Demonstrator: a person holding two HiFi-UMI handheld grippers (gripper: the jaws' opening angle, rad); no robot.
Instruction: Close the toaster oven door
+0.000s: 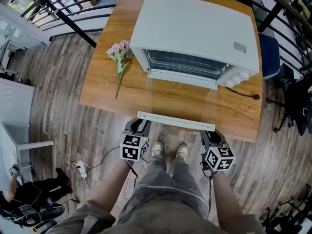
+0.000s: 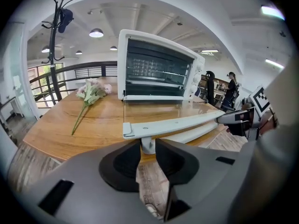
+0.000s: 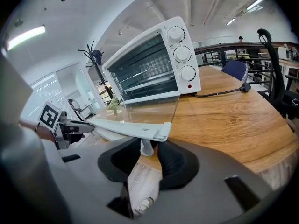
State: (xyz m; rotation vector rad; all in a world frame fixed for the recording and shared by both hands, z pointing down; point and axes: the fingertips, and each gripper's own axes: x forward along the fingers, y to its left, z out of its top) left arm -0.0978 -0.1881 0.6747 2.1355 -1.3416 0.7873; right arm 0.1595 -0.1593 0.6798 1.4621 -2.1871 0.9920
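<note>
Wooden table, toaster oven at 12 o'clock — door down; left tool and right tool both clamp its handle.

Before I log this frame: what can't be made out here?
Label atop the toaster oven, head view: print too small to read.
Knobs, right gripper view: dial markings too small to read.
Oven cavity, left gripper view: too dim to tell if anything is inside.
Cord, right gripper view: its oven end is hidden behind the oven body.
</note>
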